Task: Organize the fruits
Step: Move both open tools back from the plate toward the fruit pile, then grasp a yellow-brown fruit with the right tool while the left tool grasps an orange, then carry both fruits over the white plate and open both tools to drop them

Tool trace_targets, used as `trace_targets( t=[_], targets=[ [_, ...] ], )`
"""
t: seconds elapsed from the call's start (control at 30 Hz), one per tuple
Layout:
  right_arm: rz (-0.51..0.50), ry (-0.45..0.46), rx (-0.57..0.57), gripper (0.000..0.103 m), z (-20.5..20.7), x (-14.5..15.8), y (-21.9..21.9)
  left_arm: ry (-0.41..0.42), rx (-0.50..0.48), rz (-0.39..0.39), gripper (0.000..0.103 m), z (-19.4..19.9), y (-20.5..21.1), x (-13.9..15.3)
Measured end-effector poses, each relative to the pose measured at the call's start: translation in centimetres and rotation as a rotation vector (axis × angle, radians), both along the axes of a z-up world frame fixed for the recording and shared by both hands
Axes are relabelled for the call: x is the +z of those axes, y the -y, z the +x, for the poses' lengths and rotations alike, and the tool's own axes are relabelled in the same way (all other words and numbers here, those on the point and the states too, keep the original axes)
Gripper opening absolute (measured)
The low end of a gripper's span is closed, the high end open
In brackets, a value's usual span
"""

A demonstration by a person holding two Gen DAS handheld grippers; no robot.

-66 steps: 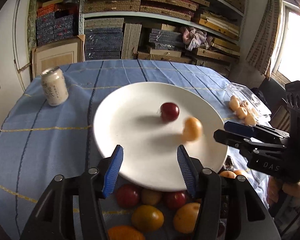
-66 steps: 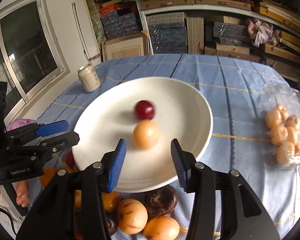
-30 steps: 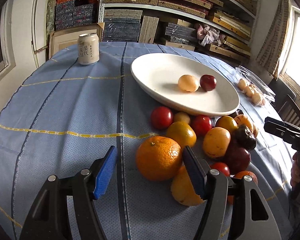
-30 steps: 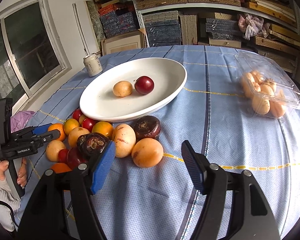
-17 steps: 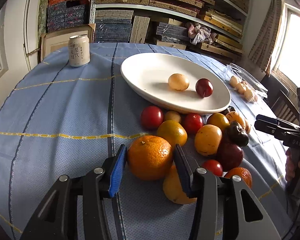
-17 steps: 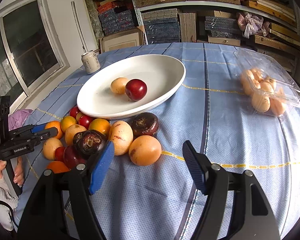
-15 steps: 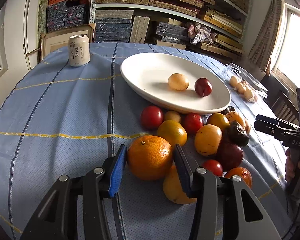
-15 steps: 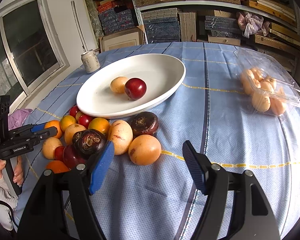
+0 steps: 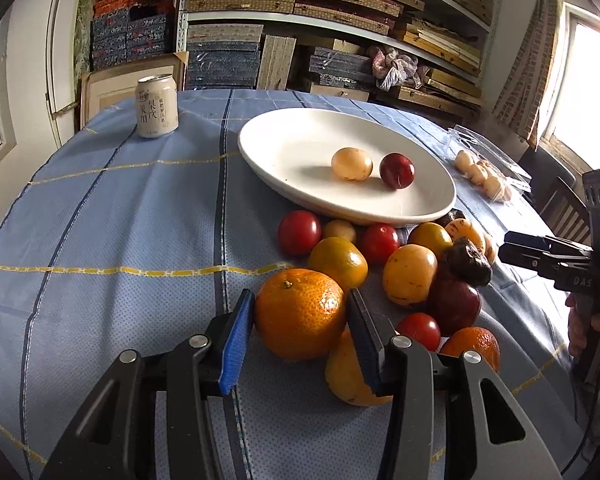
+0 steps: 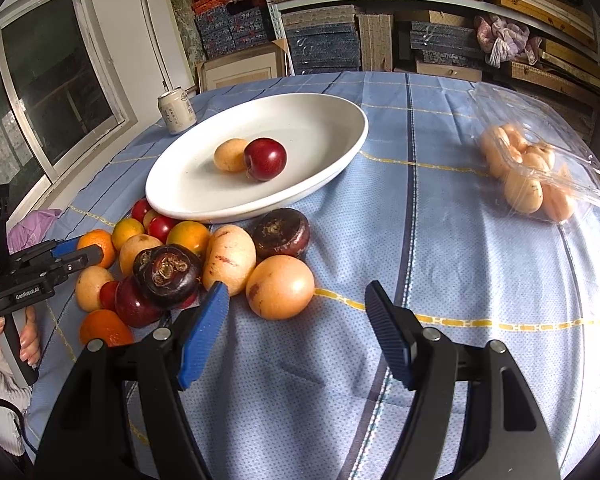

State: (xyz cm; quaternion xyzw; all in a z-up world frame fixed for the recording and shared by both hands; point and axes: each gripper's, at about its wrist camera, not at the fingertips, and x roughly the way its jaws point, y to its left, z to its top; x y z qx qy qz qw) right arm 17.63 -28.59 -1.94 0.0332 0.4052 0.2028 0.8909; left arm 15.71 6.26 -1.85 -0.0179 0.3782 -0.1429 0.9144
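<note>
Left hand-held gripper (image 9: pixel 301 314) clamped, right (image 10: pixel 296 312) agape

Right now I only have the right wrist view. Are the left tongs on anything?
Observer: Yes. The left tongs have just been closing, and both pads press on the big orange.
Operator: Anything crowding it?
Observer: A yellow fruit lies low beside the orange, partly behind the tongs' right-hand finger.
Operator: Which way is the stem?
Observer: The stem end faces up, toward the left camera.
</note>
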Motion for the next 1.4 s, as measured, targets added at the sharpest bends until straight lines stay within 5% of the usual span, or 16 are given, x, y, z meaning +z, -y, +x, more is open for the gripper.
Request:
trace_targets(
  t=[0.13,0.33,0.5,0.77,1.2,1.4],
  targets=[
    [-0.002,-0.004,0.000,0.069,0.1,-0.1,0.2,0.015,0.028,0.048,0.047,-0.4,-0.5,0.2],
    [-0.053,-0.008,0.047,0.066,-0.3,-0.5,-1.1,0.022,0.134,-0.011,0.047,-0.3,-3.2,0.9],
    [-0.145,0.009,0.073,0.047,-0.4,-1.0,-2.6,0.020,0.121,-0.011,0.047,-0.4,-2.8,1.0],
    [-0.187,0.007,0.088,0.047,0.9,-1.3,-3.5,0.013,0.100,-0.012,0.047,-0.4,-2.2,0.8],
    [-0.151,-0.013,0.111,0.041,1.5,-1.5,-2.8,0.015,0.106,-0.014,0.047,-0.2,-2.1,0.5],
    [-0.028,0.091,-0.010,0.040,1.1,3.0,0.8,0.034,0.107,0.006,0.047,1.4,-1.0,2.6]
  ],
)
